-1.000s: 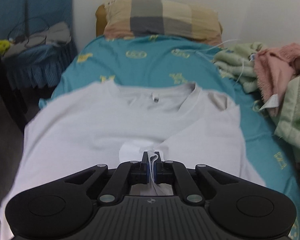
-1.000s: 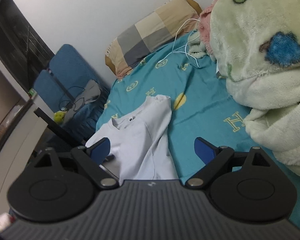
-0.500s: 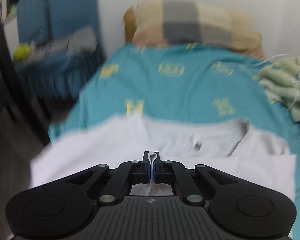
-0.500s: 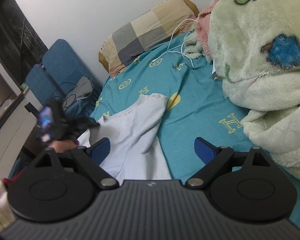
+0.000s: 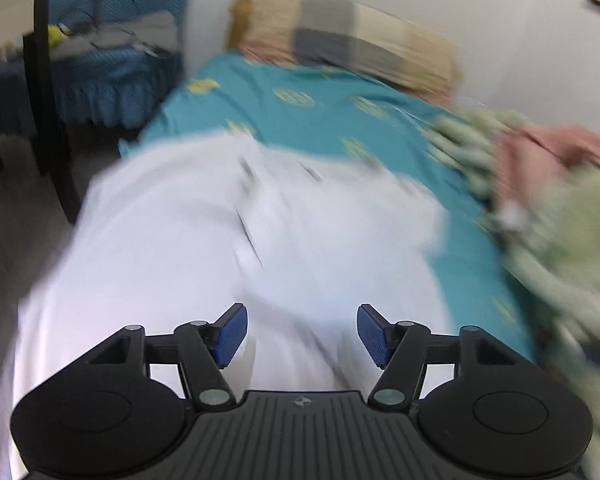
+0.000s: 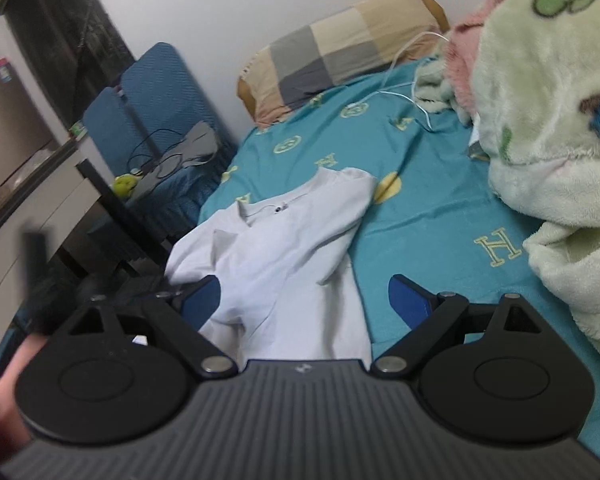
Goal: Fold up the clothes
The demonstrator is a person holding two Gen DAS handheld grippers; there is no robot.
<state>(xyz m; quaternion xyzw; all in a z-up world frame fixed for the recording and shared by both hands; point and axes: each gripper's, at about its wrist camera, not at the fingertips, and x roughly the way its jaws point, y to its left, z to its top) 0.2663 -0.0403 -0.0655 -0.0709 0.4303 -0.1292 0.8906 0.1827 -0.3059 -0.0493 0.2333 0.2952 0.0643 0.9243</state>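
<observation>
The left gripper (image 5: 302, 334) has its blue pads spread wide with nothing between them, and the white T-shirt (image 5: 228, 264) lies directly ahead of and beneath it on the teal bedsheet (image 5: 300, 116), blurred in this view, with the checked pillow (image 5: 352, 48) far ahead at the wall. The right gripper (image 6: 304, 300) is likewise spread and empty; the T-shirt (image 6: 284, 256) lies just ahead of it, running from between the pads toward its left pad, collar at the far end. A green fleece blanket (image 6: 548, 128) is heaped to its right.
</observation>
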